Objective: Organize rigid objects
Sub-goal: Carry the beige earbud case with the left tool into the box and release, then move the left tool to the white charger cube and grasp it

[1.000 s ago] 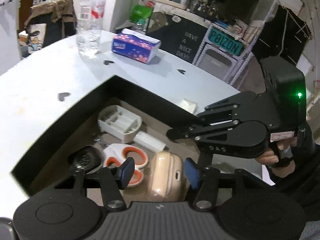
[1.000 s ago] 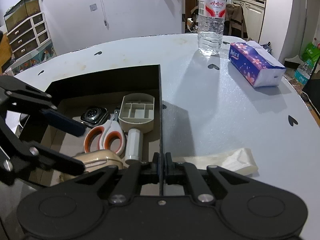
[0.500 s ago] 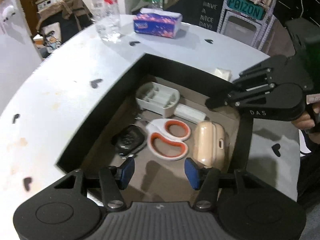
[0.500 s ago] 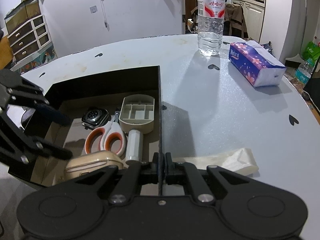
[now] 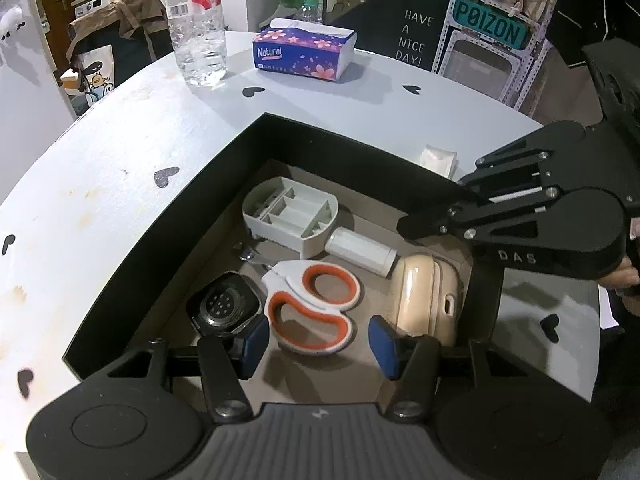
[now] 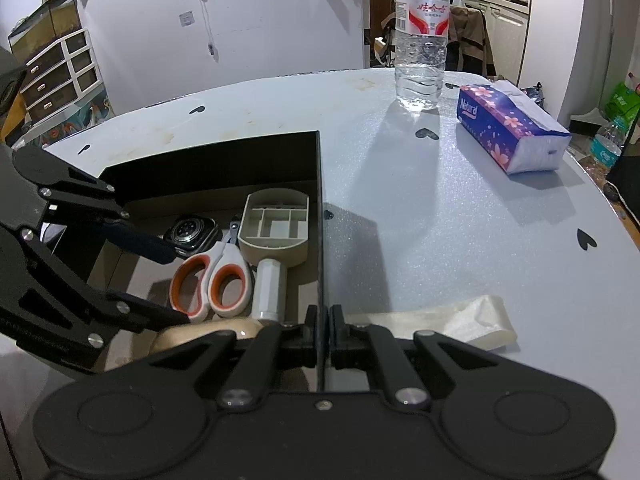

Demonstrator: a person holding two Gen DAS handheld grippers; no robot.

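My left gripper [image 5: 316, 340] hangs with its jaws parted and nothing between the blue pads, poised above the orange-handled scissors [image 5: 314, 306] inside the black box [image 5: 192, 216]. My right gripper [image 6: 323, 330] is clamped flat on the box's side wall, and I judge it is steadying the container. Just beside the left pad lies the smartwatch body [image 5: 224, 304]; beside the right pad lies the beige earbud case [image 5: 430, 298]. Farther in sit the grey compartmented tray [image 5: 292, 216] and the white cylinder [image 5: 360, 250], touching each other. All five items already rest on the box floor. Outside, on the white table [image 5: 120, 152], stand a water bottle [image 5: 198, 20] and a tissue pack [image 5: 304, 52], with a crumpled plastic strip [image 6: 452, 318] near the right gripper. I judge the step in hand is selecting an item within the box; the next move calls for lowering the left jaws squarely over the scissors handles without nudging the watch.
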